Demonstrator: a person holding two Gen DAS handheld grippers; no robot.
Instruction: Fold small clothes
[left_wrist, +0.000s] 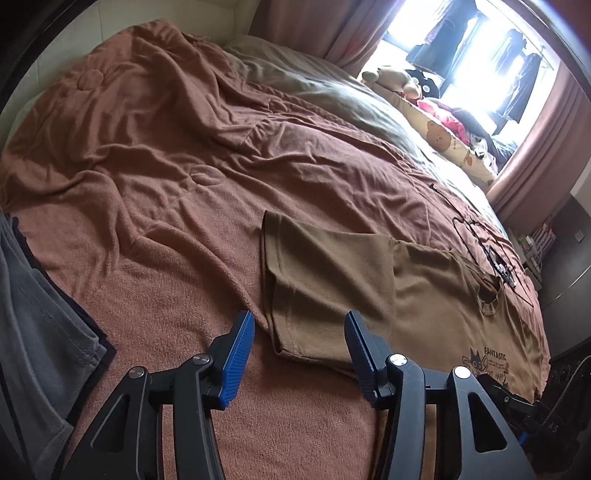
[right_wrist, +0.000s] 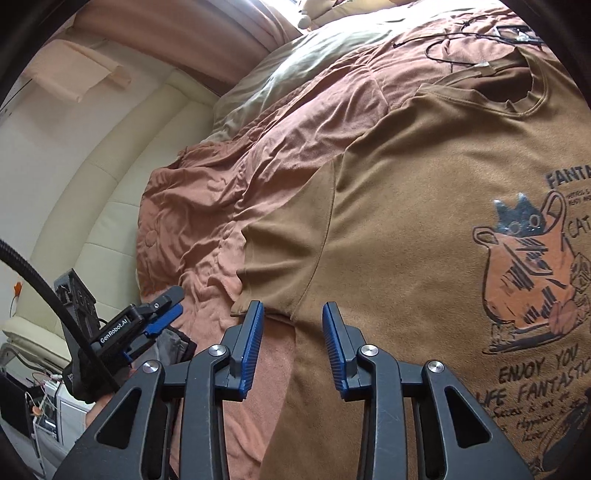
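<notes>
A brown T-shirt with a cat print lies face up on the rust-coloured blanket. Its left sleeve is spread flat toward the left. My left gripper hovers open just before the sleeve's lower hem, nothing between its blue pads. In the right wrist view the same T-shirt fills the right half, print upward. My right gripper is open above the armpit area where the sleeve meets the body. The left gripper appears there at lower left, over the blanket.
Grey clothing lies at the bed's left edge. A black cable with a small device rests by the shirt's collar. Pillows and plush toys sit at the far side under the window. A cream padded headboard borders the bed.
</notes>
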